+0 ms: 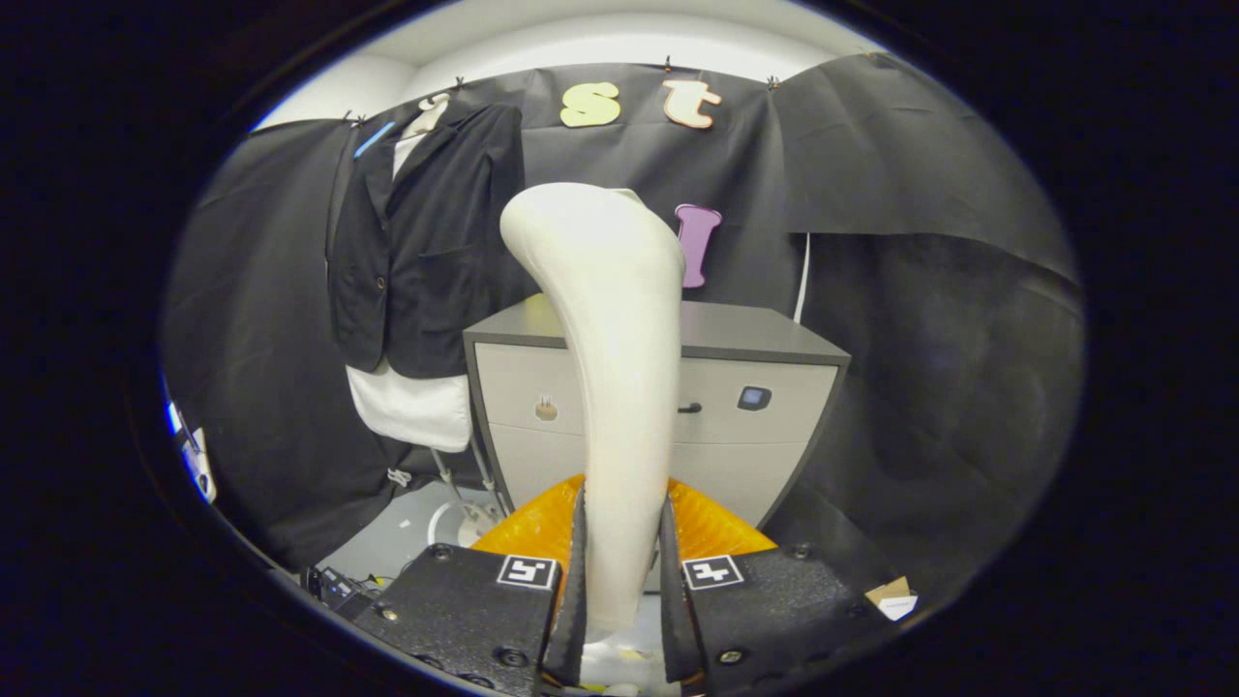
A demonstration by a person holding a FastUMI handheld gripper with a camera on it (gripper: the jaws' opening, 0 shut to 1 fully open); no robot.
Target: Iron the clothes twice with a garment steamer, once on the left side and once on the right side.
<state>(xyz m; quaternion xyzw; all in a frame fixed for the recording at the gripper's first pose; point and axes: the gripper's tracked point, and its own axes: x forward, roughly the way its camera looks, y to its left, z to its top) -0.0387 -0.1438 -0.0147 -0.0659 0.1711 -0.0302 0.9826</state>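
Steamer [610, 368], cream-coloured, stands upright between the two fingers of the gripper [622, 571], which are clamped against both sides of its handle. Its curved head rises above them, tilted slightly left. Just beyond the fingers sits a grey cabinet [765, 339] with pale drawers. Farther back and to the left, a black jacket [426, 242] hangs over a white garment [411, 407] on a stand against the dark cloth wall, well apart from the steamer.

Cream steamer [610, 339], black jacket [426, 242] over a white, perhaps cream, garment [411, 407], grey cabinet [755, 334]
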